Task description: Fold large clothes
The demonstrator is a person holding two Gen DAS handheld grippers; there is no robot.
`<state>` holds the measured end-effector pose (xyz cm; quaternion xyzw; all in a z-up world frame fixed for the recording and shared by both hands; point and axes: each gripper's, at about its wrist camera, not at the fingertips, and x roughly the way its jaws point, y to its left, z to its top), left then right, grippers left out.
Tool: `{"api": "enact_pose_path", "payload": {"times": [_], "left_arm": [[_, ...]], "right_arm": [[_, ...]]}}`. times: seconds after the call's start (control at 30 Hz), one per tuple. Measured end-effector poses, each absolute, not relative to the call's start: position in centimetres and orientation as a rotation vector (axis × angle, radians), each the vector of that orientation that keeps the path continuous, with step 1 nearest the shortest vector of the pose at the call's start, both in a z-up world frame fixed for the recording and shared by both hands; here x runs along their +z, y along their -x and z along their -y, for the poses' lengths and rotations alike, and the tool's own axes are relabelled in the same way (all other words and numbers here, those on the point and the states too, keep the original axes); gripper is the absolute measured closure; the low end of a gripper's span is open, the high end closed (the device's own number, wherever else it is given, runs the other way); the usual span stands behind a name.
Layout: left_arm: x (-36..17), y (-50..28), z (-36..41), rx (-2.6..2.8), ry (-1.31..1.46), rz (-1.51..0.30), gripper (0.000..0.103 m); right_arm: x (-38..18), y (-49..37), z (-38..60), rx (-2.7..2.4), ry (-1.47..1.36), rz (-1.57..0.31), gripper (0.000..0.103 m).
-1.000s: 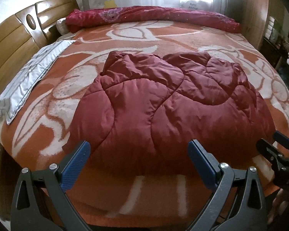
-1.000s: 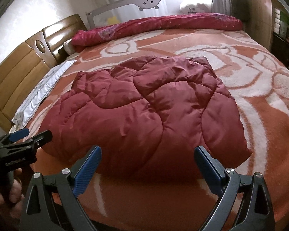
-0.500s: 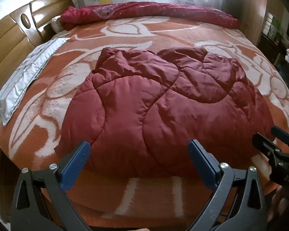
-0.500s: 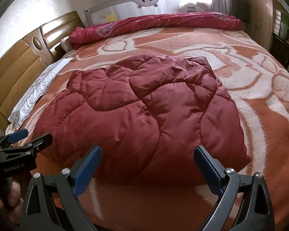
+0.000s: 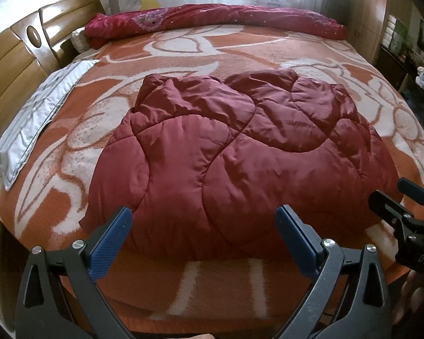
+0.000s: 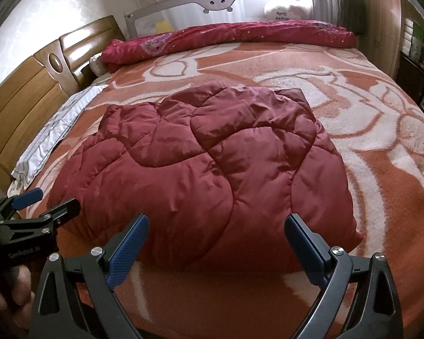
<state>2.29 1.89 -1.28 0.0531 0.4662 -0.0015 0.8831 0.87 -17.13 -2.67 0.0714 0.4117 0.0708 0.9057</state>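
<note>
A dark red quilted padded garment (image 5: 240, 152) lies folded in a thick bundle on the orange and white bed blanket (image 5: 183, 56); it also shows in the right wrist view (image 6: 212, 163). My left gripper (image 5: 203, 226) is open and empty, hovering just short of the bundle's near edge. My right gripper (image 6: 216, 234) is open and empty, also just short of the near edge, to the right. Each gripper shows in the other's view: the right gripper (image 5: 398, 209) and the left gripper (image 6: 42, 206).
A rolled red patterned quilt (image 5: 212, 19) lies along the far side of the bed. A grey and white pillowcase (image 5: 34, 118) lies at the left by the wooden headboard (image 5: 14, 56). A grey bed rail (image 6: 226, 2) stands behind. Dark furniture (image 5: 404, 56) is at right.
Both grippers have drawn back and tilted slightly, so the garment sits a little farther away and lower in both views. The garment has not moved. Both grippers stay open.
</note>
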Motion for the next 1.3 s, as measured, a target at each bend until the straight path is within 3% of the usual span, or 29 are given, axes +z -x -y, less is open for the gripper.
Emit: {"api": "enact_pose_path", "payload": {"times": [1.3], "left_arm": [[-1.1,-3.7,-1.5,-0.021,-0.119,-0.974,0.001]], "right_arm": [[-2.1,-2.6,17.2,0.167,-0.141,-0.859,0.005]]}}
